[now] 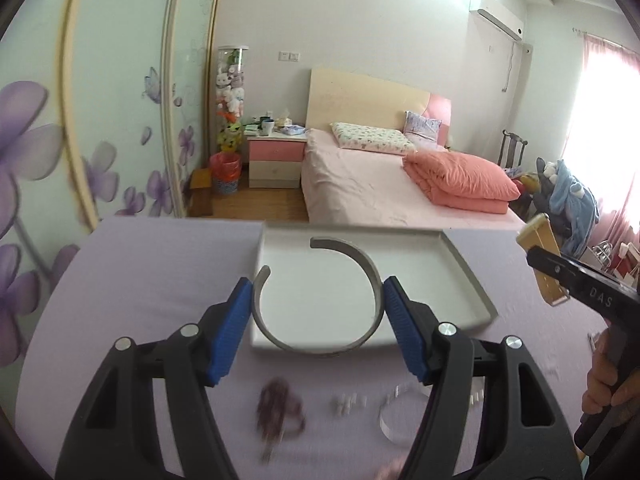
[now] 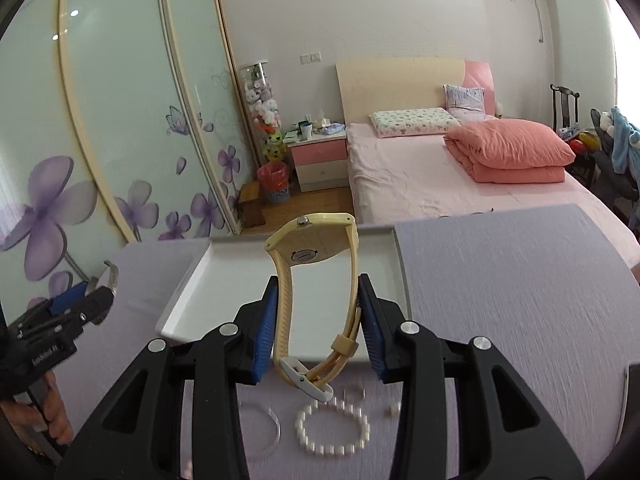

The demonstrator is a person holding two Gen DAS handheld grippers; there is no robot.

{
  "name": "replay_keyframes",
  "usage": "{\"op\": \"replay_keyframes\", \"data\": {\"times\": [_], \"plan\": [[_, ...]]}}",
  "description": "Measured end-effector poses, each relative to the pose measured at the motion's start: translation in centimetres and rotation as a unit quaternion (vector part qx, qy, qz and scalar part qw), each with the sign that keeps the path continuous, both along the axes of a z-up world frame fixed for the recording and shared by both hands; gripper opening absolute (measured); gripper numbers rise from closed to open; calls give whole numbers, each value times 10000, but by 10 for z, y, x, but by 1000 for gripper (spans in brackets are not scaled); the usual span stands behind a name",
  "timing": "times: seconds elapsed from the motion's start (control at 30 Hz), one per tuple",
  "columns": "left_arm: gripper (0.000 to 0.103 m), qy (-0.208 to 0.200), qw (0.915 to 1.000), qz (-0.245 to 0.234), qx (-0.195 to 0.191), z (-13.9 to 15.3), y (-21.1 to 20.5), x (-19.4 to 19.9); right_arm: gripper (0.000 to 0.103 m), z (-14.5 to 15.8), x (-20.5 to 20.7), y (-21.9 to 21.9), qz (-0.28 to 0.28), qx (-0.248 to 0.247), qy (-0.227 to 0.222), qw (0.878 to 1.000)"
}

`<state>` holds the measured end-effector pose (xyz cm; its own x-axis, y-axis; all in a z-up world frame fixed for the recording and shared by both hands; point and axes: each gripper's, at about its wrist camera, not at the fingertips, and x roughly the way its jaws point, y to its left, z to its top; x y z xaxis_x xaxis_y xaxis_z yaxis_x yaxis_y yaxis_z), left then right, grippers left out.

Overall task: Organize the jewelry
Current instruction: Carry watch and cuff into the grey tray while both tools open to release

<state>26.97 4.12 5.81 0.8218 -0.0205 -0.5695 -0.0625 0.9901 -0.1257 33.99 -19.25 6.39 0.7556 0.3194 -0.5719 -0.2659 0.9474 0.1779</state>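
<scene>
Left wrist view: my left tongs (image 1: 318,312) are clamped on a silver open bangle (image 1: 320,296), the blue pads pressing its two outer sides. The bangle lies roughly flat between the pads, held above the white tray (image 1: 460,272), and its gap faces away from me and to the left, toward the tray's far left corner. At the right edge I see my right tongs (image 1: 538,262) carrying the cream watch (image 1: 540,240).

From the right wrist view, those right tongs (image 2: 318,320) grip the watch (image 2: 316,280) by its looped strap, one pad on each side. The watch's long axis runs away from me: case at the far end with its back turned my way, white buckle (image 2: 306,382) at the near end, over the tray (image 2: 192,280).

On the lavender counter (image 2: 500,300) below lie a pearl bracelet (image 2: 332,426), a clear bangle (image 2: 264,428) and, blurred, a dark beaded strand (image 1: 280,408).
</scene>
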Motion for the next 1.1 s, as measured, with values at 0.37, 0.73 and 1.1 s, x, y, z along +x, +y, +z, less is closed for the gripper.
{"op": "replay_keyframes", "data": {"times": [0.37,0.73,1.1], "plan": [[66,1184,9930,50,9,-71,-11,143,39,-106,146,42,-240,-670,1955,9781],[66,1430,9896,147,-57,-101,-9,191,45,-117,192,64,-365,-1017,1919,9754],[67,1448,9892,217,-101,-104,-12,204,72,-92,166,24,-338,-321,1379,9893]]}}
